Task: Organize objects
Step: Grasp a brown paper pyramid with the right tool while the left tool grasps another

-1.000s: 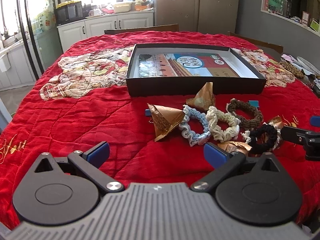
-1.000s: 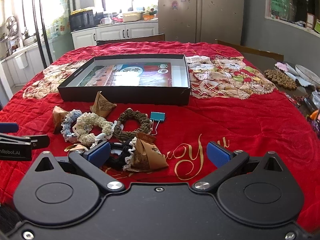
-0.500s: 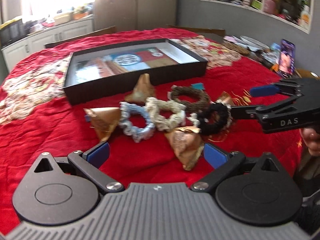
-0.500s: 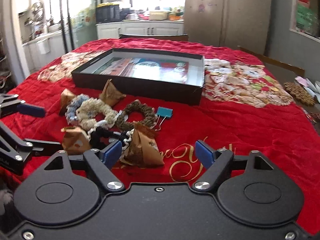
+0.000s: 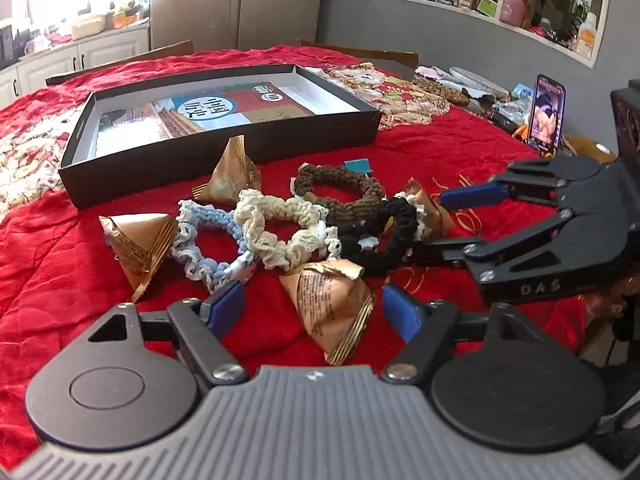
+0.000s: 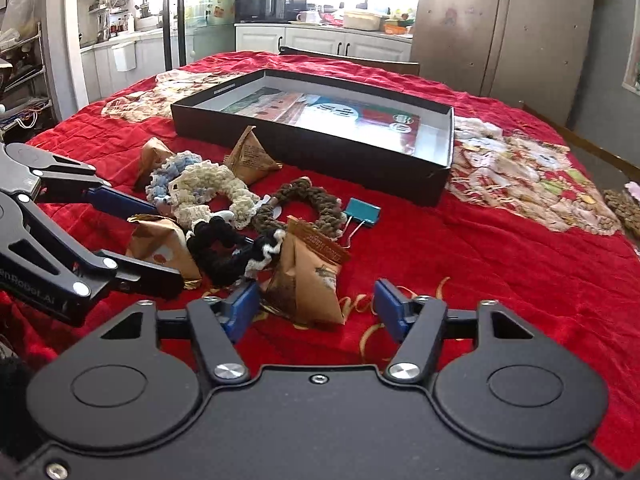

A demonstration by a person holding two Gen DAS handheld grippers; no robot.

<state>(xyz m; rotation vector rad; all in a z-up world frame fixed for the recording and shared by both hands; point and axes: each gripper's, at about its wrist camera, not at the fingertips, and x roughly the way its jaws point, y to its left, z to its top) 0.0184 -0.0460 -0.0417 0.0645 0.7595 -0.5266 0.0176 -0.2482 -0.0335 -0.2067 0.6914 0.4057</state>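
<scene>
While both tongs are closing, we see nothing pinched yet: the left tongs (image 5: pixel 314 312) straddle a tan pyramid-shaped paper packet (image 5: pixel 332 304) at lower centre of the left view, its long axis pointing toward the camera, and the right tongs (image 6: pixel 314 308) straddle another tan paper packet (image 6: pixel 308 276) low in their frame. The shallow black cardboard box (image 5: pixel 224 152) lies beyond, across the red-clothed counter (image 5: pixel 52 264).

Two matte black grippers: left gripper (image 5: pixel 314 314) with a ribbed grey housing, right gripper (image 6: pixel 314 306) all black. Blue rubbery pads (image 5: pixel 224 308), silver screws at 6 o'clock, round discs, white "DAS" lettering.
</scene>
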